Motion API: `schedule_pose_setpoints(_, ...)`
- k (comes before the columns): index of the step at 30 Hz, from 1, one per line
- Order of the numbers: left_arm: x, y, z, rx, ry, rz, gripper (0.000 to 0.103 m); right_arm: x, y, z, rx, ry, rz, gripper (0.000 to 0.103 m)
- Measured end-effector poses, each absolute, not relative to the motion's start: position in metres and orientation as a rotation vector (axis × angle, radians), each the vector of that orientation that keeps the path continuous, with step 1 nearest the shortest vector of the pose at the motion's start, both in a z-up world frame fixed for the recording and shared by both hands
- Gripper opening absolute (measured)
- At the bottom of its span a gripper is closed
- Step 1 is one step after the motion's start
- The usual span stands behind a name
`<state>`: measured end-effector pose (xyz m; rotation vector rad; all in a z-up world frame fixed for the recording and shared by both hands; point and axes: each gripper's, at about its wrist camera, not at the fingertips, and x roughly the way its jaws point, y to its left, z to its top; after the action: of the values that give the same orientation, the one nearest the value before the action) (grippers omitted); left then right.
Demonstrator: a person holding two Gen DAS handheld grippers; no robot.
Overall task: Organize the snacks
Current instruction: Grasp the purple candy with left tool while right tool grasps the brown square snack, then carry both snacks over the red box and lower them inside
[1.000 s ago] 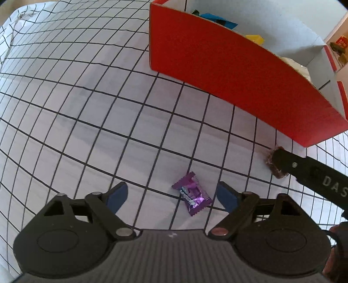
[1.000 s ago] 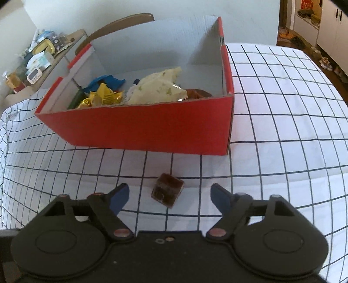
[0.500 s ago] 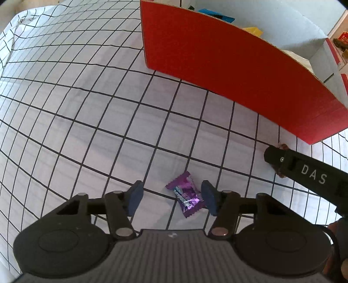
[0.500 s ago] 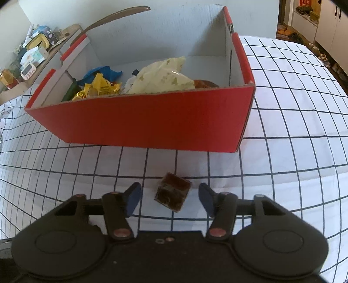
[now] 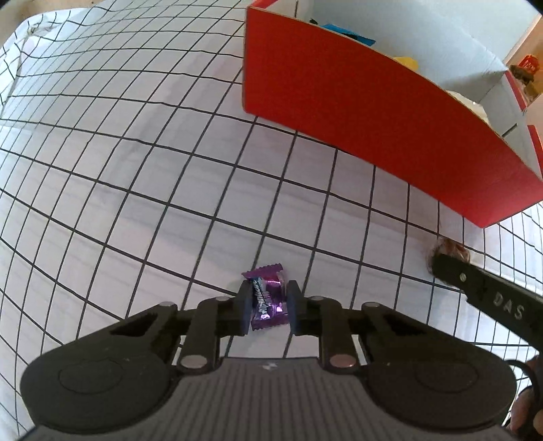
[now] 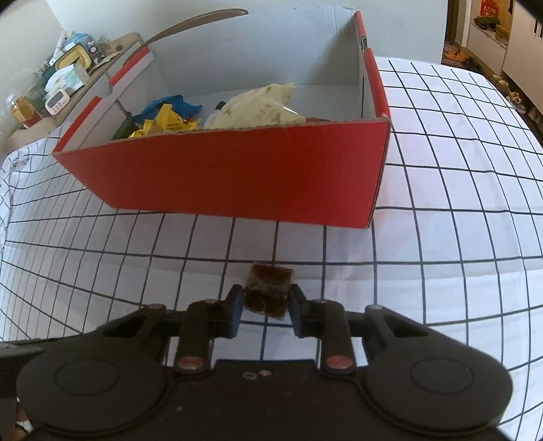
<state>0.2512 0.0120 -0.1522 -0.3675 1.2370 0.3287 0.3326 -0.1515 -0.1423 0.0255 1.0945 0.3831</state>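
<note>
A purple wrapped candy (image 5: 268, 295) lies on the checked tablecloth (image 5: 135, 152), and my left gripper (image 5: 268, 305) is shut on it, both pads against its sides. A small brown cube snack (image 6: 269, 285) sits between the fingers of my right gripper (image 6: 266, 302); those jaws are closing and the pads touch its sides. The left wrist view shows the same cube (image 5: 448, 249) behind a right finger (image 5: 475, 288). Just beyond both stands the red cardboard box (image 6: 237, 176), open on top.
Inside the box lie yellow wrappers (image 6: 166, 122), a blue packet (image 6: 169, 103) and a pale bag (image 6: 261, 107). A chair back (image 6: 203, 22) rises behind it. A cluttered sideboard (image 6: 68, 78) stands at the far left. The cloth stretches wide to the left (image 5: 68, 169).
Both grippers have closed from wide open: the left onto the purple candy, the right onto the brown cube. Neither hand has shifted much.
</note>
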Motion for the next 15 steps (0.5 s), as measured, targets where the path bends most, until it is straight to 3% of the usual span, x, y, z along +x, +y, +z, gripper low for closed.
schedule_pose_setpoints(15,0.231,0.028,-0.136,-0.410,1.188,0.282,0.019,0.289,-0.158,-0.121,-0.032,1.035,0.459,0.027)
